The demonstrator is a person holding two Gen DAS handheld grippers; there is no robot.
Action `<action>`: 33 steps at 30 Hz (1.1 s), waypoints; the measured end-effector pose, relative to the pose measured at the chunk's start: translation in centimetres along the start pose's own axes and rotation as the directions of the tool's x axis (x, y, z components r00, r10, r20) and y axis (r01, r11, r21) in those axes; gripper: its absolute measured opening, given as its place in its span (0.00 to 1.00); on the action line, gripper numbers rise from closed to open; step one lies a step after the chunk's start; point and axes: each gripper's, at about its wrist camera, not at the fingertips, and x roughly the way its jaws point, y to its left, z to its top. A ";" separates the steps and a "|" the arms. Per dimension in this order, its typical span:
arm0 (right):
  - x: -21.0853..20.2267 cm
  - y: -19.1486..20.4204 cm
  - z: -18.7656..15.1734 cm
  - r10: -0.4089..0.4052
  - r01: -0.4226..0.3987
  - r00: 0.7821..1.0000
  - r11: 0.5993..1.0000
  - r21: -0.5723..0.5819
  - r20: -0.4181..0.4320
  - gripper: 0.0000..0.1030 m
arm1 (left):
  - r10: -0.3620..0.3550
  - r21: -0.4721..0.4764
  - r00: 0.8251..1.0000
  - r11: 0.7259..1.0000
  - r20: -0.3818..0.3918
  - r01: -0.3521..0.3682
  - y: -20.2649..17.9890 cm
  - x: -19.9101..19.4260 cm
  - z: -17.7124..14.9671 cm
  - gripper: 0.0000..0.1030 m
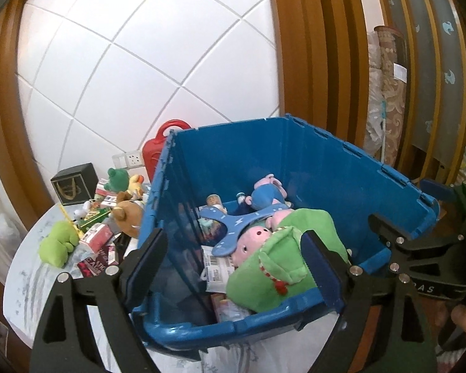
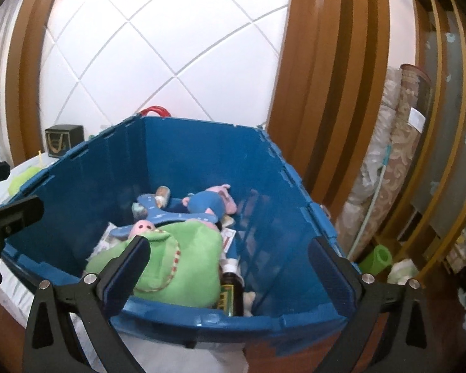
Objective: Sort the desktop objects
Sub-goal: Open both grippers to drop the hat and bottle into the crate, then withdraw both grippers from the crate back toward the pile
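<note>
Both grippers are held above the near rim of the blue crate [image 1: 310, 168], with nothing between their fingers: the left gripper [image 1: 236, 261] is spread wide and empty, and the right gripper [image 2: 230, 267] is likewise released, its jaws standing well apart over the crate's opening. The crate is set on the table [image 1: 25, 267] as the collecting place, and it is already partly filled: a green plush [image 1: 282, 248] is lodged against the near wall, a pink pig toy [image 1: 251, 239] is pressed beside it, a blue flat toy [image 1: 233, 220] is lying across them, and a blue-clad pig plush [image 1: 267, 192] is resting toward the far side. In the right wrist view a dark bottle [image 2: 231, 292] is seen wedged next to the green plush. The unsorted things are left to the crate's left on the table: a small green plush [image 1: 59, 242], a brown bear [image 1: 127, 214], a green frog toy [image 1: 116, 178] and several small boxes [image 1: 96, 236]. The sorting is judged to be part done, and the open jaws are probably kept ready for a reach toward that pile.
</note>
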 end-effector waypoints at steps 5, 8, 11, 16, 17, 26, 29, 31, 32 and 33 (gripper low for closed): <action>-0.5 1.7 0.6 0.022 -0.022 1.000 1.000 -0.013 0.014 1.00 | 0.017 -0.015 1.000 1.000 0.019 -0.017 1.7 -1.0 -0.2 0.85; -0.9 3.1 1.1 0.038 -0.037 0.999 0.999 -0.027 0.028 1.00 | 0.032 -0.032 0.999 0.999 0.032 -0.031 3.3 -1.6 -0.3 0.85; -1.3 5.2 1.8 0.054 -0.052 0.998 0.997 -0.050 0.043 1.00 | 0.050 -0.057 0.998 0.997 0.041 -0.048 5.7 -2.1 -0.6 0.85; -1.9 10.1 3.1 0.074 -0.067 0.995 0.994 -0.090 0.070 1.00 | 0.056 -0.083 0.997 0.995 0.049 -0.052 10.2 -2.9 -1.7 0.86; -1.9 10.8 3.3 0.076 -0.069 0.994 0.993 -0.094 0.075 1.00 | 0.059 -0.085 0.997 0.995 0.050 -0.055 11.1 -3.1 -1.9 0.86; -2.7 22.7 5.5 0.105 -0.093 0.989 0.989 -0.114 0.102 1.00 | 0.093 -0.086 0.995 0.992 0.037 -0.089 22.9 -4.6 -4.4 0.86; -2.6 27.0 6.1 0.117 -0.107 0.988 0.989 -0.103 0.098 1.00 | 0.112 -0.091 0.993 0.990 0.025 -0.109 27.2 -5.1 -5.3 0.86; -2.5 29.3 6.3 0.127 -0.118 0.987 0.988 -0.099 0.095 1.00 | 0.121 -0.102 0.993 0.988 0.015 -0.118 30.0 -5.2 -5.9 0.86; -2.5 30.3 6.4 0.132 -0.123 0.987 0.987 -0.101 0.093 1.00 | 0.124 -0.111 0.992 0.986 0.007 -0.122 31.3 -5.2 -6.2 0.86; -2.5 31.4 6.5 0.136 -0.127 0.987 0.986 -0.104 0.089 1.00 | 0.125 -0.122 0.992 0.985 -0.004 -0.125 32.5 -5.0 -6.5 0.86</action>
